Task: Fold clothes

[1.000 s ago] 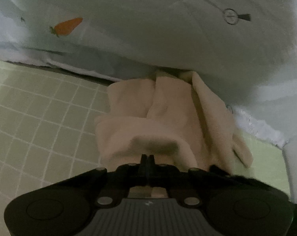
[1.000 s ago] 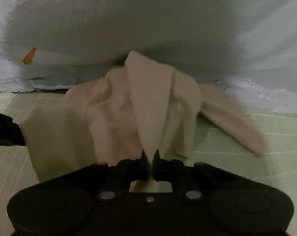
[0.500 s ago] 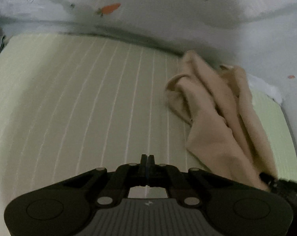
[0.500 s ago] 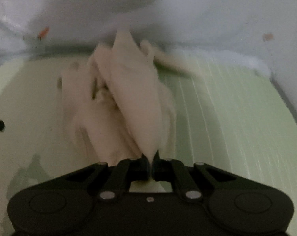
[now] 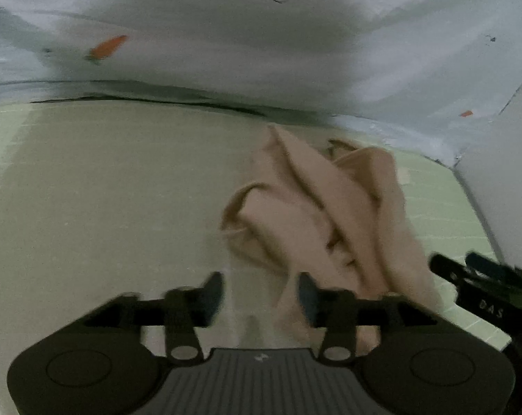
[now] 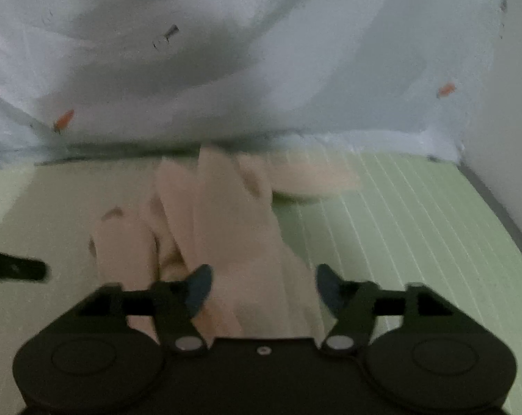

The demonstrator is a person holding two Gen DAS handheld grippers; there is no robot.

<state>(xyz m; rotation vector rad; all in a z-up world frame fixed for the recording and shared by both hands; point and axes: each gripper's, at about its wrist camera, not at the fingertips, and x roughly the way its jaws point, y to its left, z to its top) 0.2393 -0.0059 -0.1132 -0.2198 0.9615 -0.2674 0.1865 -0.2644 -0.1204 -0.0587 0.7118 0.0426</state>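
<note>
1. Here the left tool (image 5: 259,292) has its jaws spread wide and holds nothing; only green mat (image 5: 105,207) shows between them.
2. The garment (image 5: 316,214), a beige cloth, lies crumpled on the mat at about 1 o'clock from the left tool, its near end just behind the tool's right finger (image 5: 306,294).
3. The right tool (image 6: 262,288) is spread wide too, with the garment (image 6: 226,214) lying loose between and beyond its fingers, gripped by neither.
4. In the right view the garment runs up toward 12 o'clock in long bunched folds, and one flap lies out flat toward 1 o'clock on the mat (image 6: 399,224).
5. The mat is pale green with thin white lines.
6. A pale bedsheet (image 5: 226,34) printed with small orange carrots rises behind the mat, across the whole top of both views.
7. At 3 o'clock in the left view the other tool's black tip shows, touching or just beside the garment's right edge; blur hides which.
8. Both views are motion-blurred.
</note>
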